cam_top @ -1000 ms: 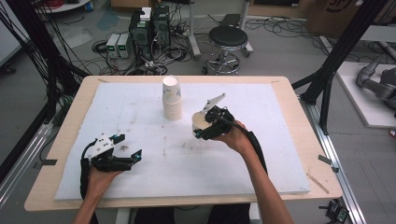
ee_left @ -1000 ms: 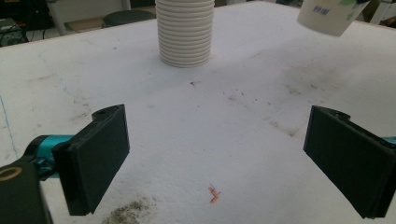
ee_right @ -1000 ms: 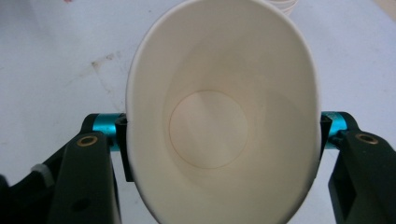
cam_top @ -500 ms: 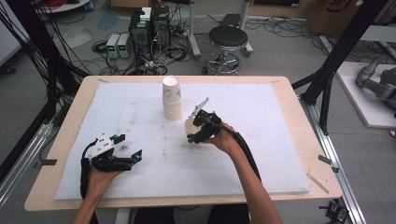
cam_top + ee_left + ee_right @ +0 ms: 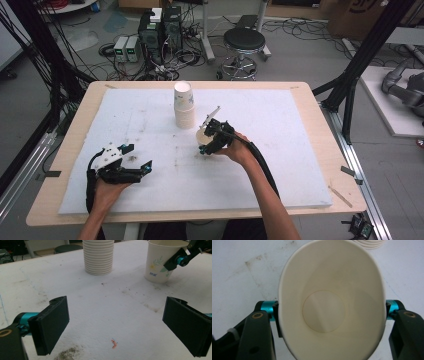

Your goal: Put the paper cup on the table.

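Note:
A tall stack of white paper cups (image 5: pixel 184 105) stands at the back middle of the white foam mat; its ribbed side shows in the left gripper view (image 5: pixel 98 256). Just right of it is a single paper cup (image 5: pixel 201 135) with a leaf print (image 5: pixel 160 261), upright and at or just above the mat. My right gripper (image 5: pixel 206 143) is shut on it, squeezing the rim into an oval (image 5: pixel 332 302); the cup is empty inside. My left gripper (image 5: pixel 137 167) rests low at the front left, open, with nothing between its fingers (image 5: pixel 52 323).
The foam mat (image 5: pixel 280 150) covers most of the wooden table (image 5: pixel 320 120). A small orange scrap (image 5: pixel 114 343) and dirt specks lie on the mat in front of the left gripper. A stool (image 5: pixel 245 40) and black frame posts (image 5: pixel 350 85) stand beyond the table.
My right gripper has carried the single cup leftward and a little nearer, down beside the stack. The left gripper has stayed put.

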`<state>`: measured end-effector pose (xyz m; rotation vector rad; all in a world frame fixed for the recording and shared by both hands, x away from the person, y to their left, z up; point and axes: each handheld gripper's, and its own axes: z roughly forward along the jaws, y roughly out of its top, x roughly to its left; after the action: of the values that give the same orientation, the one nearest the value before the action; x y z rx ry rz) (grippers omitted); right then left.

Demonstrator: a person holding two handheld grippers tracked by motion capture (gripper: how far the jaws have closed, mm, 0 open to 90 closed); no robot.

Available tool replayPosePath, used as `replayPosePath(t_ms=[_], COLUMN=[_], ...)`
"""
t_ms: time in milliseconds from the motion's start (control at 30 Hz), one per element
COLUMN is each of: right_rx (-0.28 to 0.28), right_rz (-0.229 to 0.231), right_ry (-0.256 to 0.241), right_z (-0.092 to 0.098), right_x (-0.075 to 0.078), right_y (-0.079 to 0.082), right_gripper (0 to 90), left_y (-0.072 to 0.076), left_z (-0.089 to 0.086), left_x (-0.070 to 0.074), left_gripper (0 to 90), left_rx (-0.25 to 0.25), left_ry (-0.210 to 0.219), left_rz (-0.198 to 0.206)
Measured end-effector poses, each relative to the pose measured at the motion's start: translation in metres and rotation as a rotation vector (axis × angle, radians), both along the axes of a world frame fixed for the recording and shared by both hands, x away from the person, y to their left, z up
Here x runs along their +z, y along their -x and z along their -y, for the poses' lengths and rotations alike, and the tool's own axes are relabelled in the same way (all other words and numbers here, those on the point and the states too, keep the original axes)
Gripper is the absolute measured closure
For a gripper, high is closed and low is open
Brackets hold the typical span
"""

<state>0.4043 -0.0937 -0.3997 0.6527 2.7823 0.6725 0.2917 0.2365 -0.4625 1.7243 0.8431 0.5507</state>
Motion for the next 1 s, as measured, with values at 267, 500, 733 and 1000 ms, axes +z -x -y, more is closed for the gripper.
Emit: replayPosePath(t_ms=[267,500,733,1000], right_rx=[-0.018,-0.016,-0.029,-0.057], right_rz=[-0.006,-0.003,0.007,0.005], right_ry=[0.009,-0.002,-0.008,-0.116], right_z=[-0.001,-0.003,0.003,0.035], right_x=[-0.005,-0.006,-0.003,-0.007], right_y=[-0.002,-0.003,-0.001,0.015], right_gripper=[19.6,14.7,14.7,14.7], left_y=[0.000,0.000,0.000,0.000], left_z=[0.000,-0.001,-0.001,-0.001], left_x=[0.000,0.000,0.000,0.000], left_gripper=[7.1,7.0,7.1,7.1], left_rx=[0.000,0.001,0.000,0.000], left_ry=[0.004,0.015,0.015,0.015], left_rz=[0.000,-0.002,-0.002,-0.002])
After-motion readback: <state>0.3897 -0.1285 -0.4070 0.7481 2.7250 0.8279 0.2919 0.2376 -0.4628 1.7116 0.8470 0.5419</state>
